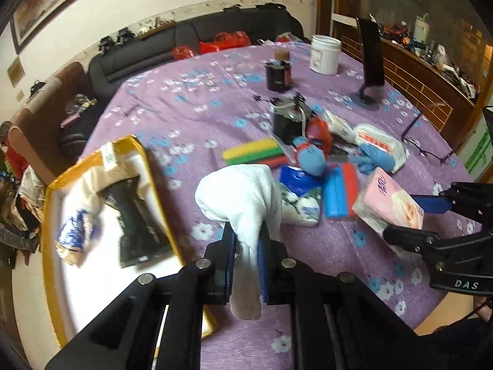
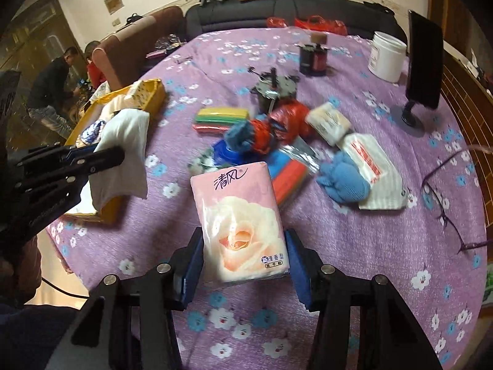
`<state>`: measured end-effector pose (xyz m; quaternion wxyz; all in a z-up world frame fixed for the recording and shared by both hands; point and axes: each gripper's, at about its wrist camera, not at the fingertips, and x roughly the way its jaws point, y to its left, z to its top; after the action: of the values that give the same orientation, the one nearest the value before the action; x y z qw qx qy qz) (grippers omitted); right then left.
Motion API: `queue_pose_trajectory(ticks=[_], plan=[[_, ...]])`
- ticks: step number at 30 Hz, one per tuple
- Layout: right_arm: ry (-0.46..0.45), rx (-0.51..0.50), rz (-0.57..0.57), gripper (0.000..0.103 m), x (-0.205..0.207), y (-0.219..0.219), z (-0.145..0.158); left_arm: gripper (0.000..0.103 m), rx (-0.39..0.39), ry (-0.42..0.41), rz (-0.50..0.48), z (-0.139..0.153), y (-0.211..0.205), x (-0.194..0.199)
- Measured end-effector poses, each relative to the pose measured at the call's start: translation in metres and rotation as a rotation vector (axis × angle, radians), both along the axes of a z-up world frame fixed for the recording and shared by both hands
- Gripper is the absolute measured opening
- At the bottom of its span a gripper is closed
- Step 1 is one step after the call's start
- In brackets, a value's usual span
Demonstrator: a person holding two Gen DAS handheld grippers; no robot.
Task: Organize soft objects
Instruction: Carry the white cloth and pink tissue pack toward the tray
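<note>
**A:** Holding two things at once, are we? What has the left gripper [image 1: 246, 265] got?

**B:** Its jaws are pressed tight on a limp white cloth [image 1: 243, 200], which bunches above the fingers and droops below them. We pinch it at the middle so that it hangs free of the purple flowered tablecloth [image 1: 191, 101].

**A:** And the right gripper [image 2: 243, 262]?

**B:** It clamps a pink tissue pack with a rose print [image 2: 240, 219] by its two long sides, the pack jutting forward past the fingertips.

**A:** Where to?

**B:** Probably the yellow-rimmed box [image 1: 52, 191] just left of the left gripper, already holding soft packets. The remaining pile lies ahead of both.
</note>
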<state>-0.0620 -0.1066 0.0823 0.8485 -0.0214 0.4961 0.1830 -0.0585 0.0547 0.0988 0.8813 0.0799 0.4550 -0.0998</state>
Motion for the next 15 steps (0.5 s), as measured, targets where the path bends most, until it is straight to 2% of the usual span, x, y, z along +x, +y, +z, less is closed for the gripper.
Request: queue_pose_trajectory(ticks=[8,15], plan=[[-0.014,0.01,0.037,0.055,0.002,0.016,0.009,0.013,0.036,-0.058,0.048,0.01,0.015,-0.002],[-0.024,0.007,0.075,0.056,0.003,0.031,0.015,0.013,0.039,-0.071,0.083,0.01,0.026,-0.006]])
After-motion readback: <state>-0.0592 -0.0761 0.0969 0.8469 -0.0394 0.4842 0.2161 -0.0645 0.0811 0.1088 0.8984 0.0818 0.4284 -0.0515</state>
